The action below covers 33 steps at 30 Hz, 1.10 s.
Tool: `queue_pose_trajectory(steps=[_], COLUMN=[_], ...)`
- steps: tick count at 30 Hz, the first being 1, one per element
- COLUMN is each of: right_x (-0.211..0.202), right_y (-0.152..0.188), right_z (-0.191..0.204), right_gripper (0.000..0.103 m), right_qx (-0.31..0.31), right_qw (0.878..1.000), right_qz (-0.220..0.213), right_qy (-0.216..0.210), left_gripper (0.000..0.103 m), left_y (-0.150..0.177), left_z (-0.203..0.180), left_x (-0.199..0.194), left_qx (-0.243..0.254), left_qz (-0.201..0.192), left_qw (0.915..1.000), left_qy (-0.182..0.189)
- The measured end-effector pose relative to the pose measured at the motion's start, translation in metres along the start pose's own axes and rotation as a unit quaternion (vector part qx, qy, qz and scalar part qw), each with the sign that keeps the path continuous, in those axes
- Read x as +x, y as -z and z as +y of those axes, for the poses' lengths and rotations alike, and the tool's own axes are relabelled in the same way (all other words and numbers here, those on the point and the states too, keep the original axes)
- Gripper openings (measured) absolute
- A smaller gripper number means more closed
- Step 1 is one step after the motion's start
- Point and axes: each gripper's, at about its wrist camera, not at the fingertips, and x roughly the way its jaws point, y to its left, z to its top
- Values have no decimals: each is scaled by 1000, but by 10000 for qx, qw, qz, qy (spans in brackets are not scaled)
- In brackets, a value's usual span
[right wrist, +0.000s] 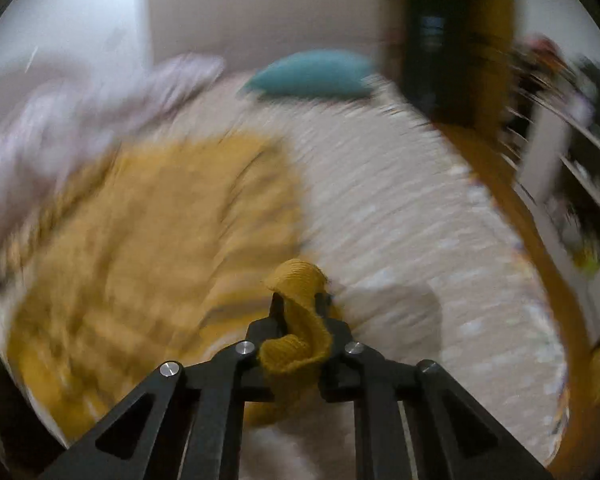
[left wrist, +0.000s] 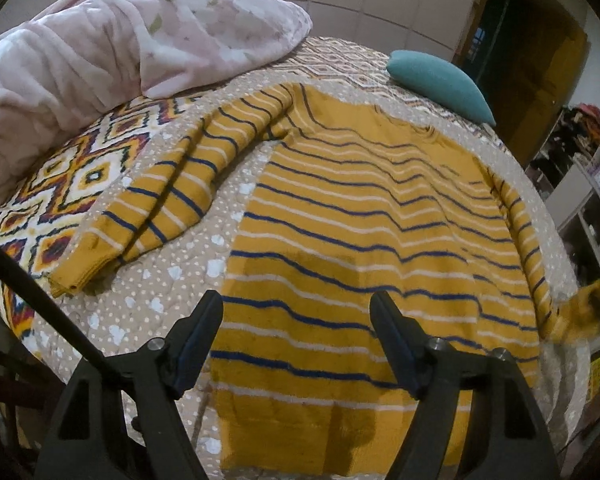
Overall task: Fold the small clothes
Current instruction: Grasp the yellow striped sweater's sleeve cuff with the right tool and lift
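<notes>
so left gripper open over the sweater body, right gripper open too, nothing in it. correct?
Not quite. The right gripper is shut on the mustard sleeve cuff, as the right wrist view shows. The left gripper is indeed open over the striped sweater.

Motion blur smears the sweater (right wrist: 140, 240) (stripes unreadable) and bed (right wrist: 420, 220).

a bed (left wrist: 172, 280) in a dotted, patterned quilt carries a striped mustard sweater (left wrist: 360, 240) spread flat. a pink blanket (left wrist: 120, 48) is heaped at its far left, and what looks like a teal pillow (left wrist: 440, 80) lies at the far edge.
</notes>
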Motion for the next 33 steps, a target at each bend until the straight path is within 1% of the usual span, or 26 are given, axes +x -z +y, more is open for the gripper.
queue_pose_trajectory(steps=[1, 2, 3, 4, 5, 7, 9, 11, 13, 16, 18, 22, 24, 25, 26, 27, 28, 30, 31, 33], right_x=[-15, -25, -36, -43, -51, -57, -56, -49, -42, -24, -18, 9, 25, 35, 43, 53, 64, 82, 96, 118], right_y=[-16, -24, -32, -36, -43, -48, -50, -49, -47, -54, -59, -95, -113, -124, -132, -140, -147, -155, -159, -161], right_z=[-39, -65, -95, -112, -137, -180, -209, -229, -240, -230, -212, -139, -85, -52, -32, 0, 31, 81, 117, 167], right_gripper=[12, 12, 12, 12, 12, 12, 12, 12, 12, 12, 12, 12, 12, 12, 12, 12, 12, 12, 12, 12], right_qx=[555, 873, 1197, 1332, 1508, 1815, 2010, 2237, 2391, 2497, 2473, 2046, 1682, 1460, 1335, 1168, 1040, 838, 663, 353], right_qw=[9981, 9950, 9901, 9865, 9802, 9690, 9617, 9583, 9563, 9573, 9611, 9767, 9852, 9892, 9909, 9925, 9927, 9915, 9909, 9902], right_qz=[-266, -454, -648, -777, -917, -1014, -987, -875, -784, -620, -554, -327, -218, -162, -122, -49, 44, 212, 324, 461], right_qy=[45, 148, 353, 553, 896, 1332, 1578, 1547, 1486, 1316, 1093, 559, 251, 37, -128, -365, -614, -972, -1130, -1270], left_gripper=[75, 75, 75, 75, 75, 75, 75, 75, 75, 75, 75, 75, 75, 75, 76, 76, 77, 79, 79, 80], left_y=[-1, -2, -3, -3, -3, -3, -2, -1, 1, 3, 4, 5, 6, 7, 8, 8, 9, 12, 13, 15], left_z=[0, 0, 0, 1, 2, 1, 0, 0, 1, 4, 10, 23, 30, 35, 38, 42, 48, 61, 69, 85], left_x=[-2, -4, -6, -7, -8, -7, -6, -5, -7, -11, -15, -24, -31, -35, -38, -41, -43, -47, -48, -48], left_qx=[-51, -91, -129, -169, -189, -201, -214, -225, -230, -243, -281, -406, -411, -386, -365, -352, -345, -389, -440, -549], left_qz=[-69, -104, -141, -187, -195, -146, -103, -96, -153, -215, -279, -434, -547, -619, -672, -722, -776, -880, -909, -924], left_qw=[10000, 9999, 9998, 9997, 9996, 9997, 9997, 9997, 9996, 9994, 9991, 9980, 9972, 9969, 9967, 9965, 9962, 9953, 9949, 9942], left_qy=[19, 26, 31, 37, 34, 6, 15, 33, 81, 134, 166, 235, 291, 283, 262, 234, 185, 98, 68, 22])
